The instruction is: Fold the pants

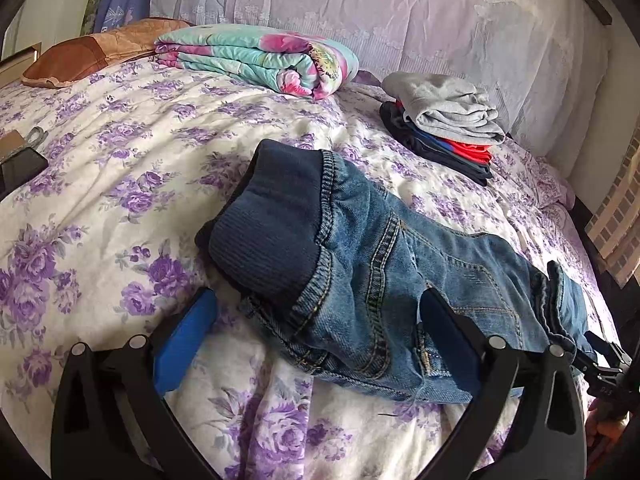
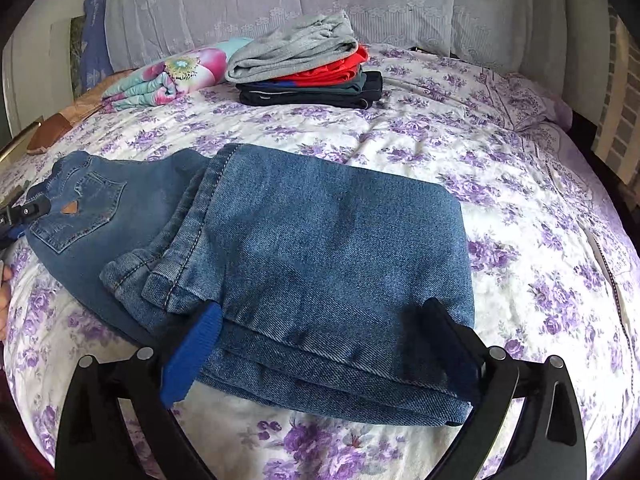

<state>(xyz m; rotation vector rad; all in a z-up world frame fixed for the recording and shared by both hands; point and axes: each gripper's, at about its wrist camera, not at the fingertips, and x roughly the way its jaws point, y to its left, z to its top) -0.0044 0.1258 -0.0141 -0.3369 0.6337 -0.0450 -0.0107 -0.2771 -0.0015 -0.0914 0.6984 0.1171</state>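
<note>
While both hand-held grippers (image 1: 316, 320) (image 2: 320, 336) gape empty, blue jeans (image 2: 320, 232) lie folded.

The jeans (image 2: 328, 240) are matt, coarse denim with a ribbed knit waistband (image 1: 264, 224). The bedspread (image 2: 500, 208) is soft printed cotton. Far back, a lace cloth (image 1: 400, 20) looks sheer.

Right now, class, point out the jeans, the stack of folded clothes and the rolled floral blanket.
jeans (image 2: 340, 240): right wrist view, on the folded leg panel.
stack of folded clothes (image 2: 308, 76): right wrist view, on the red layer.
rolled floral blanket (image 1: 256, 56): left wrist view, on its top fold.
</note>
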